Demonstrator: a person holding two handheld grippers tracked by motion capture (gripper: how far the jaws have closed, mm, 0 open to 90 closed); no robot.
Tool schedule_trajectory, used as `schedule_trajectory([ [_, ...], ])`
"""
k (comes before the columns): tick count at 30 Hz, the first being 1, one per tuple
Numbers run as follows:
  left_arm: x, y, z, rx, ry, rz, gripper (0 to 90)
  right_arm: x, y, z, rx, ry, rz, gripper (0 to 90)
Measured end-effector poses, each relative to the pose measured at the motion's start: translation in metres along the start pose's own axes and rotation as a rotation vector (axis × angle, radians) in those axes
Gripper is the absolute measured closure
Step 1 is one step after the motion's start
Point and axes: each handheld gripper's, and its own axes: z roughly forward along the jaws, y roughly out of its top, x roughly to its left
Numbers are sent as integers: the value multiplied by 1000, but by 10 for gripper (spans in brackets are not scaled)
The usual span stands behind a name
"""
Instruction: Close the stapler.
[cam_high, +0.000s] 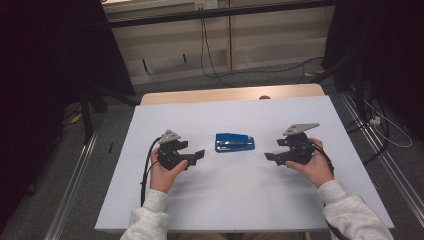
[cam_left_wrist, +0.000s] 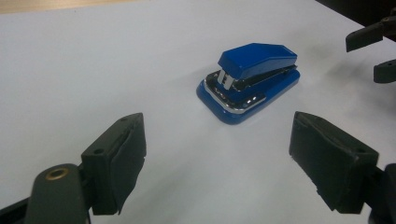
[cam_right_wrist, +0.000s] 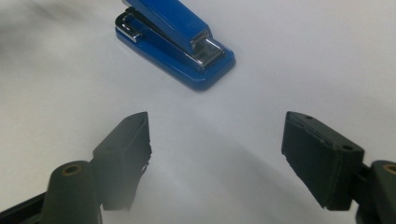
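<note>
White tabletop (cam_high: 235, 195) stretches wide under us, with a strip of bare wood along its far edge and dark floor, rails and cables beyond. We hold the left gripper (cam_high: 196, 154) and the right gripper (cam_high: 270, 156) level above the sheet, pointed inward at each other, and both stand with their jaws spread wide and nothing between them. Between the two, near the middle of the table, lies the blue stapler (cam_high: 234, 142), flat on its base, closed, its long axis running left to right. In the left gripper view the stapler (cam_left_wrist: 250, 81) sits ahead and a little right of centre, apart from the jaws; in the right gripper view the stapler (cam_right_wrist: 175, 39) lies ahead and to the left, also apart.

We judge the step in hand to be the approach to a grasp. To do it well we should bring one gripper in low, set the jaws astride the narrow width of the body rather than its length, and close on the base so the sprung top does not tilt.

Room is generous: nothing else stands on the sheet, and the stapler lies well in from every edge. The only real hazard is the two grippers meeting head-on.
</note>
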Motion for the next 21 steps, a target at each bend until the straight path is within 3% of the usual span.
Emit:
schedule_trajectory([
  [12, 1, -10, -15, 11, 16, 7, 134, 4, -15, -20, -11, -3, 24, 181],
  [21, 5, -23, -38, -3, 31, 2, 119, 11, -26, -30, 3, -3, 9, 164],
])
